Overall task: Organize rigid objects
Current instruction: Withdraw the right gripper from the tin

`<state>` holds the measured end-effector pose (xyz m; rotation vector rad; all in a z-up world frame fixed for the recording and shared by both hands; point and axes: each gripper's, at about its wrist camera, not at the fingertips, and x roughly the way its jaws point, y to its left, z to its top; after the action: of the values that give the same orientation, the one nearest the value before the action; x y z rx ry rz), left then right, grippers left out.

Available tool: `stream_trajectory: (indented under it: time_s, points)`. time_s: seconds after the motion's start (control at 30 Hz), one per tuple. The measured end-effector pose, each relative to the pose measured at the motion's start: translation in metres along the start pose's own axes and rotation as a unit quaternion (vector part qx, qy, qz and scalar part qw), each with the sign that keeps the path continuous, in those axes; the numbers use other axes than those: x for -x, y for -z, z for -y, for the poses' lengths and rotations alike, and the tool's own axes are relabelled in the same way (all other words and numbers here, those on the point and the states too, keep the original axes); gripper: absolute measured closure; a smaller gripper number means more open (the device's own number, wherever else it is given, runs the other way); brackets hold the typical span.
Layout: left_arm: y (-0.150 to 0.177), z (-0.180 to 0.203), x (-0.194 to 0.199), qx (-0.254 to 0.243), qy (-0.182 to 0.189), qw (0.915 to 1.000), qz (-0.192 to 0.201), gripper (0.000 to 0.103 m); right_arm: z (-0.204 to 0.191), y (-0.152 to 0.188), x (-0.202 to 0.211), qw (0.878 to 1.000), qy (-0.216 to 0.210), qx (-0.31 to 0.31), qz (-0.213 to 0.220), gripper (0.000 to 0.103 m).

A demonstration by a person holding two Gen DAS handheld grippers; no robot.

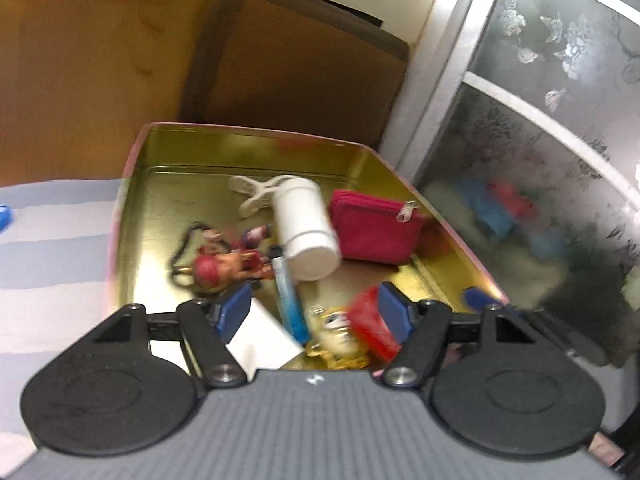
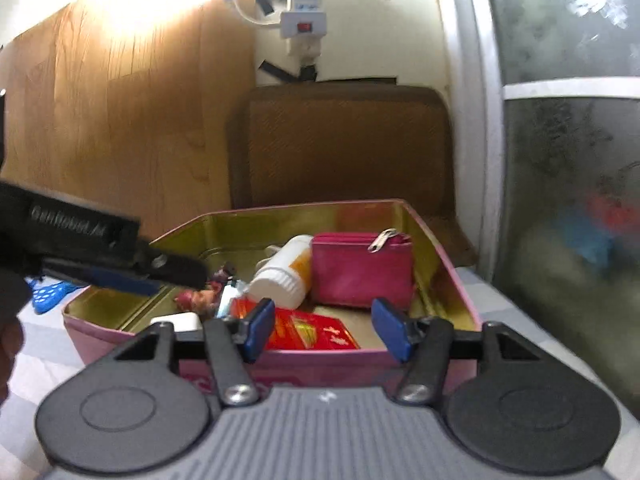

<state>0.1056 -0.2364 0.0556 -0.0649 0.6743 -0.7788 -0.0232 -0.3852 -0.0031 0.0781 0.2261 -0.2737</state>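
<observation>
Left wrist view: left gripper [image 1: 316, 314] spread wide, blue pads [image 1: 232, 310] holding nothing, hovering over the near end of the pink rectangular tin with gold interior [image 1: 132, 184]; inside lie a white plastic bottle on its side [image 1: 306, 228], a magenta zip pouch [image 1: 376, 230] just right of it near the right wall, a white clip [image 1: 256, 192] behind the bottle, a small red-and-pink figurine with a dark cord [image 1: 224, 262], a blue-and-clear lighter [image 1: 289, 300], a white card [image 1: 262, 338], a yellow-and-white toy [image 1: 338, 334], a red packet [image 1: 370, 322]; contents crowd the near and right part, bare gold floor at the far left corner; brown cushion [image 1: 304, 76] behind the tin, frosted glass door [image 1: 552, 120] close on the right.

Right wrist view: right gripper [image 2: 326, 330] also wide apart, nothing between its pads, just short of the tin's near pink wall [image 2: 320, 364]; red packet [image 2: 312, 332] lies directly ahead inside; bottle [image 2: 284, 276] leans by the pouch [image 2: 360, 270]; left gripper [image 2: 120, 258] juts in over the tin's left rim, crossing that side; open floor at the tin's left part; blue dotted object [image 2: 48, 294] outside on the left.
</observation>
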Motion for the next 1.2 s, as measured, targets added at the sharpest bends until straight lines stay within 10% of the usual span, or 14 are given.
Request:
stream_trajectory:
  time_s: [0.8,1.2]
  points:
    - [0.057,-0.053,0.107,-0.039,-0.215,0.9745,0.053,0.022,-0.091,0.008,0.043,0.993,-0.117,-0.017,-0.019,0.044]
    - [0.082,-0.084,0.110,-0.011,-0.248,0.9681,0.033,0.022,-0.126,0.028,0.043,0.990,-0.131,0.012,-0.051,0.041]
